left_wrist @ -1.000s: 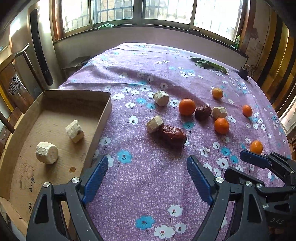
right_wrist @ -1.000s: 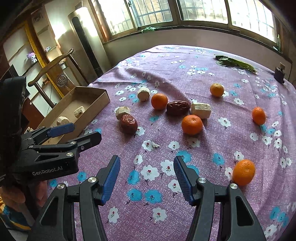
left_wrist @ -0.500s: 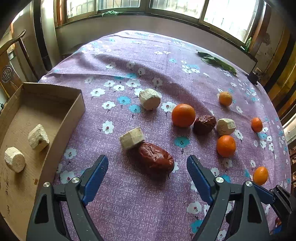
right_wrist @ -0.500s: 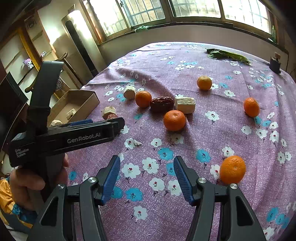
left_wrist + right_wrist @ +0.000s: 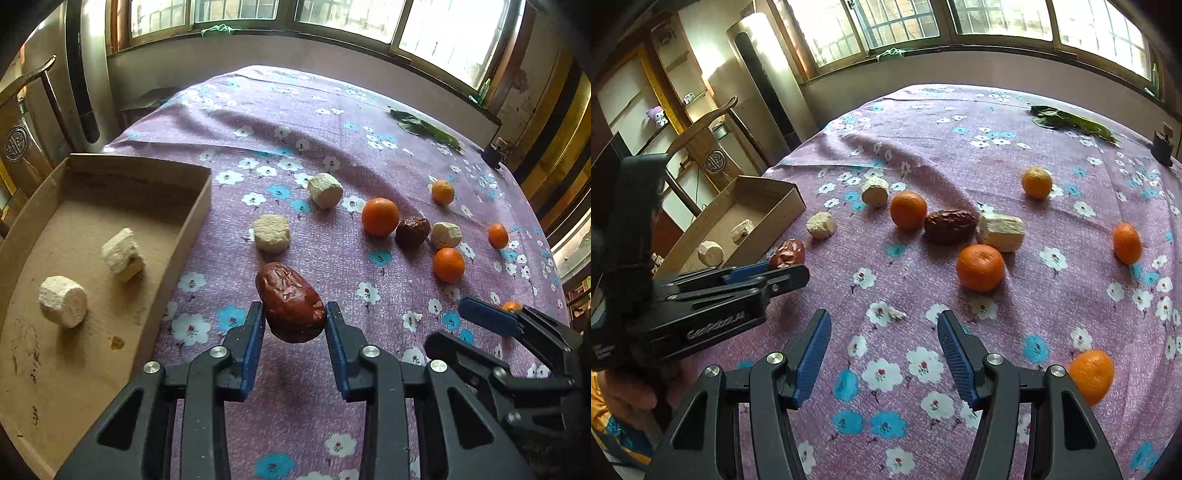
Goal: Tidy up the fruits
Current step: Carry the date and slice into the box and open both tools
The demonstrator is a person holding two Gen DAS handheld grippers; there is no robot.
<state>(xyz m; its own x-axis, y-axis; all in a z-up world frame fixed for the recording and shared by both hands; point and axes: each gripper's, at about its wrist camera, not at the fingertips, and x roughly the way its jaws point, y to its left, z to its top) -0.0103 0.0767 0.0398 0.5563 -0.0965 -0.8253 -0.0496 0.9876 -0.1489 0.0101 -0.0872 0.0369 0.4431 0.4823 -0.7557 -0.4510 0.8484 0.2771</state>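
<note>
Blue pads of my left gripper (image 5: 294, 322) have just closed and now pinch the wrinkled dark-red date (image 5: 290, 302), lifted off the purple floral cloth (image 5: 295, 122). Left of it, the shallow cardboard tray (image 5: 199, 221) holds two pale chalky chunks (image 5: 63, 301). From the right wrist, my right gripper (image 5: 884, 352) stands half spread, holding nothing, over cloth; the left gripper's date (image 5: 788, 253) hangs beside that tray (image 5: 783, 210).

Lived-in home, dining or sitting room: table under a purple floral tablecloth (image 5: 960, 155), carved wooden chair (image 5: 701, 125) far left, tall floor-standing air conditioner (image 5: 764, 74), barred windows (image 5: 886, 22) behind, shelf with a plush toy (image 5: 657, 114) (small, blurred).
</note>
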